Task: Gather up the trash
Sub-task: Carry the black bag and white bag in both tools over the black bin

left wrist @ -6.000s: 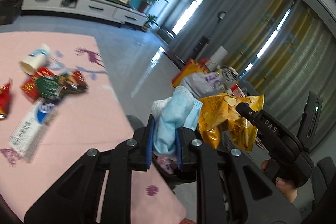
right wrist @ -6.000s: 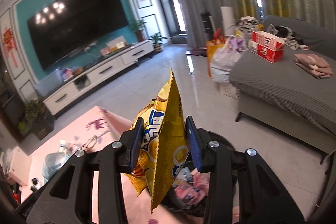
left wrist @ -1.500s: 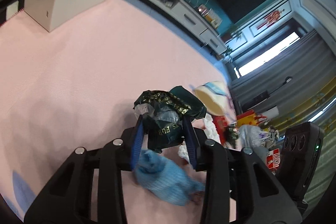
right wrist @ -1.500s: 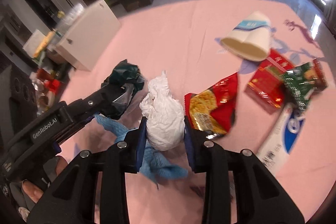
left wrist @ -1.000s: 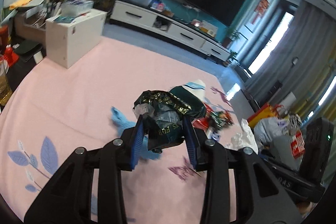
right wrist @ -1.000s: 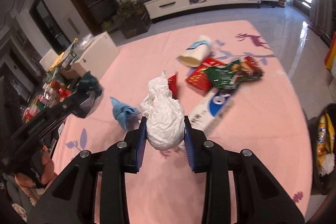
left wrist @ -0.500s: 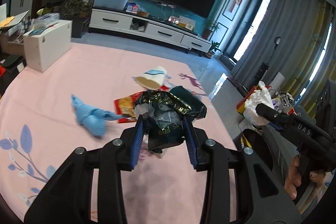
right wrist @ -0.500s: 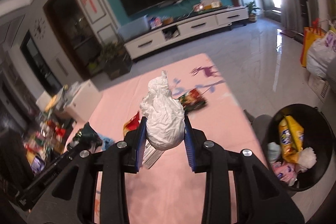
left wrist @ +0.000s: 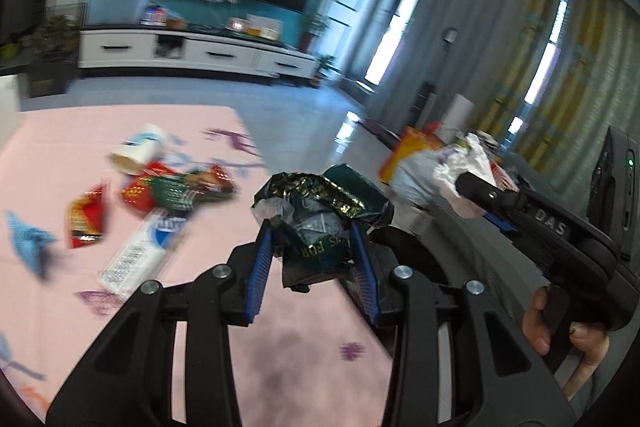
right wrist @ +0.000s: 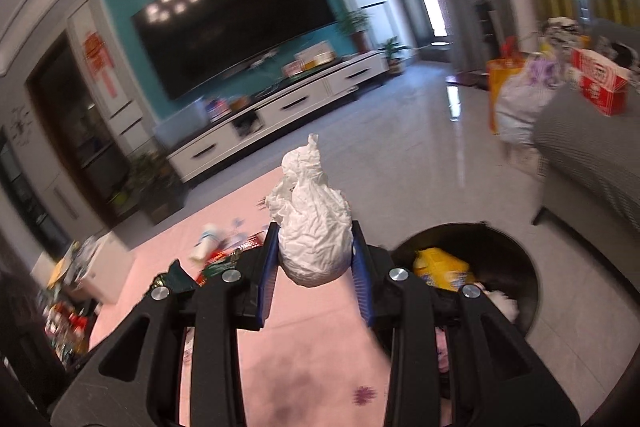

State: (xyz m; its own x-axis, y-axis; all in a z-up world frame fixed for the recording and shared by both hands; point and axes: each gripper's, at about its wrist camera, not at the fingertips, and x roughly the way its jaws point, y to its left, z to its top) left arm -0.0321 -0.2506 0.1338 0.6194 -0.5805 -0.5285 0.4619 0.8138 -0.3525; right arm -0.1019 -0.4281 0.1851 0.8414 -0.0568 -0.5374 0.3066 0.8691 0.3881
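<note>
Black bin [right wrist: 516, 247] now beside grippers' trash.

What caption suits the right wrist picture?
Right gripper clamps a crumpled white paper wad beside the round black trash bin.

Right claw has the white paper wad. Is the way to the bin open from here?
Probably yes. The right claw, shut on the white paper wad, is beside the black bin, whose mouth is open and only partly filled. Nothing stands between them.
</note>
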